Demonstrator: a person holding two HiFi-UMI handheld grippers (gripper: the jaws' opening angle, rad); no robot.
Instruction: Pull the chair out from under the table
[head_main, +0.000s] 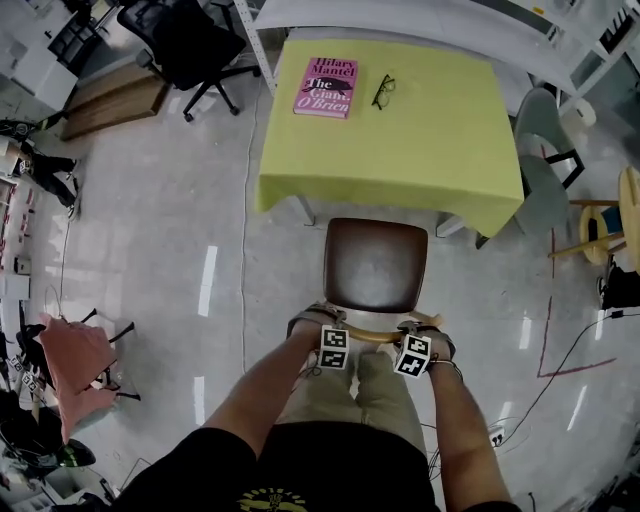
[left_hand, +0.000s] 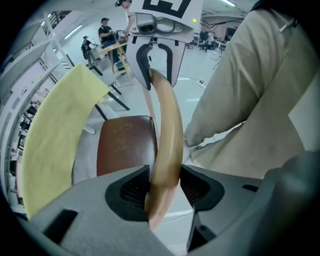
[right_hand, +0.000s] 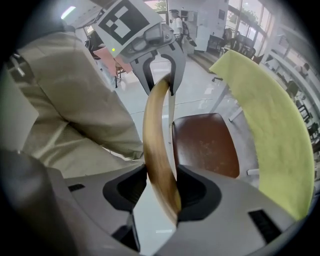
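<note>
The left tool (left_hand: 164, 187) and the right tool (right_hand: 162, 192) each pinch the curved wooden backrest (head_main: 375, 336), one near each end, pads pressed on the wood. The chair (head_main: 375, 265) stands with its brown seat's front edge at the hem of the yellow-green cloth (head_main: 400, 180) on the counter (head_main: 440, 60). The person's legs (head_main: 350, 400) are just behind the backrest. A book (head_main: 326, 87) and glasses (head_main: 383, 91) lie on the counter. A grey chair (head_main: 545, 150) crowds its right corner, and a black office chair (head_main: 190, 45) stands off left.

Glossy grey floor (head_main: 150, 250) with light streaks, 1 black office chair (head_main: 190, 40) upper left, 1 wooden stool (head_main: 630, 210) right.
</note>
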